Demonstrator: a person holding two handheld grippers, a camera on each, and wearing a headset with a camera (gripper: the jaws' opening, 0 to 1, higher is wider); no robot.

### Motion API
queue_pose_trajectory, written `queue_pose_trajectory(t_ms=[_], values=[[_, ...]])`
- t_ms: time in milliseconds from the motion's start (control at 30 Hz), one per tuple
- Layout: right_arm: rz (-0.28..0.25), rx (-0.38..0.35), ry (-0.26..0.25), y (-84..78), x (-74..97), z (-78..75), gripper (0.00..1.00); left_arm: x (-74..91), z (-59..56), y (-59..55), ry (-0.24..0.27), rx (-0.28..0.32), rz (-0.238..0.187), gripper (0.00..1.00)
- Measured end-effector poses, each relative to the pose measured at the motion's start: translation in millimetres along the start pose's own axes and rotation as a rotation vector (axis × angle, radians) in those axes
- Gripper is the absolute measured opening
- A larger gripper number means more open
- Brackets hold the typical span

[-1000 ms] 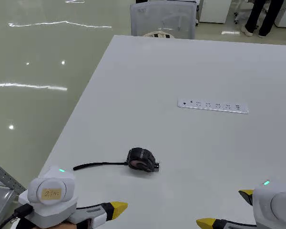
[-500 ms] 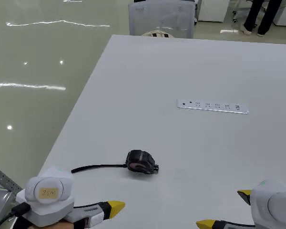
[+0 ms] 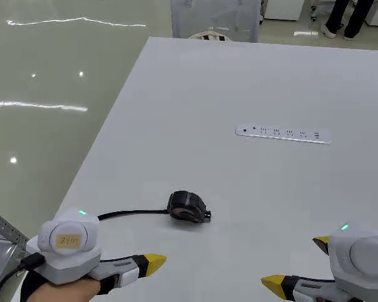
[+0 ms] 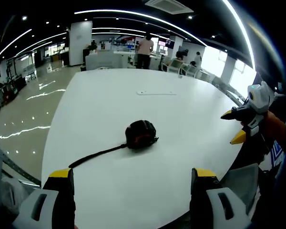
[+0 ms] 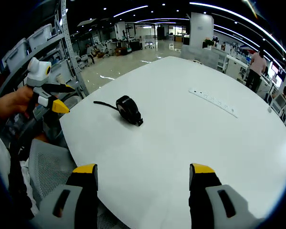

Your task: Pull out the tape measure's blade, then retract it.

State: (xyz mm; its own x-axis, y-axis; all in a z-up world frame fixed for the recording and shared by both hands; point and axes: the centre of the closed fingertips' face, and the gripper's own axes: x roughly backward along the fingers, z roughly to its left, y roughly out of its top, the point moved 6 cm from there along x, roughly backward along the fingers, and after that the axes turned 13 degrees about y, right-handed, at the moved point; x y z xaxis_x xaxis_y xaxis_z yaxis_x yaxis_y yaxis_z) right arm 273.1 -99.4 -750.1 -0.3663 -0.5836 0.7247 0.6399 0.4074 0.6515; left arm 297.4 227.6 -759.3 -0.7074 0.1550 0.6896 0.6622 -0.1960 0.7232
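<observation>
Item, left gripper (image 3: 145, 264): now a little higher in the lower left of the head view than a second ago, its yellow tip slightly nearer the tape measure (image 3: 188, 207), and more of the holding hand (image 3: 66, 292) shows at the bottom edge. Item, right gripper (image 3: 297, 263): likewise raised a little in the lower right and edged slightly closer to the tape measure. Item, head view itself: tipped slightly down, so the grey chair (image 3: 215, 19) at the top edge is cropped more.
</observation>
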Motion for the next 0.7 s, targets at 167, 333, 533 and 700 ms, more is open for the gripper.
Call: queue_pose_trajectory(t_ms=[167, 333, 533, 700], values=[[0.007, 0.007, 0.005, 0.8, -4.7, -3.0, 0.80, -3.9, 0.1, 2.5, 0.000, 0.001, -0.003, 0.98], [0.014, 0.016, 0.011, 2.7, -8.7, -5.1, 0.80, -9.9, -2.1, 6.1, -0.008, -0.006, -0.005, 0.98], [0.022, 0.023, 0.022, 6.6, -14.9, -7.9, 0.80, -18.1, -3.0, 9.0, -0.009, -0.017, -0.005, 0.97], [0.029, 0.036, 0.030, 9.8, -21.4, -9.8, 0.79, -23.5, -5.1, 10.7, -0.016, -0.027, -0.005, 0.96]])
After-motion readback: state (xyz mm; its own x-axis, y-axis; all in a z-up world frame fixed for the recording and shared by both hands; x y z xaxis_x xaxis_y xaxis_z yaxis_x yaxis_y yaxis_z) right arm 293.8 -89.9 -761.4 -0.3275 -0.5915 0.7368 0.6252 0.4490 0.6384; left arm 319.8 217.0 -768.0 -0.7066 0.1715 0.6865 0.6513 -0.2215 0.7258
